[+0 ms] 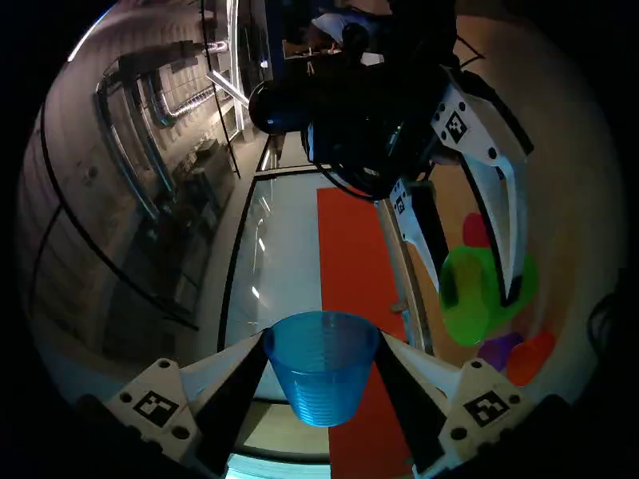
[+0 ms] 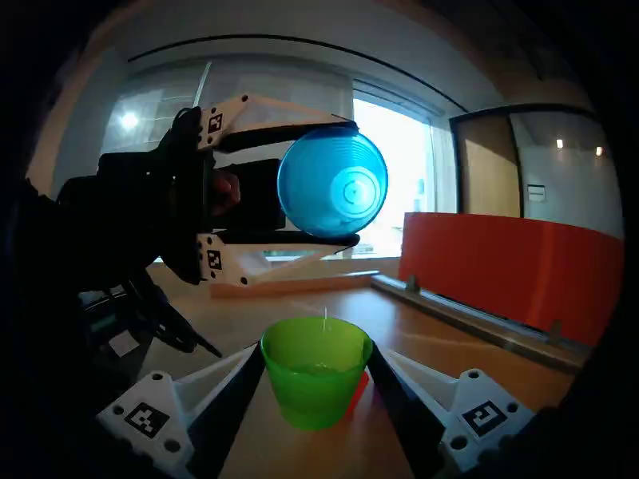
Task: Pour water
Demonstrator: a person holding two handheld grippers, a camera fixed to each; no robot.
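A blue plastic cup point(image 1: 322, 371) sits between the fingers of my left gripper point(image 1: 322, 343), which is shut on it. In the right gripper view the same blue cup point(image 2: 332, 184) is tipped on its side above the table, its base facing the camera, with the left gripper point(image 2: 351, 182) and a dark gloved hand holding it. A thin stream of water point(image 2: 325, 318) falls from it into a green cup point(image 2: 315, 382). My right gripper point(image 2: 315, 355) is shut on that upright green cup, which holds a little water. The green cup point(image 1: 471, 291) and right gripper point(image 1: 478, 294) lie below the blue cup's rim.
The wooden table point(image 2: 447, 343) carries an orange partition point(image 2: 511, 263) on a metal rail point(image 2: 471, 315). Purple point(image 1: 499, 350), orange point(image 1: 530, 358) and pink point(image 1: 475, 230) cups stand near the green one. Black cables point(image 2: 168, 319) lie at the left. A bright window point(image 2: 399, 176) is behind.
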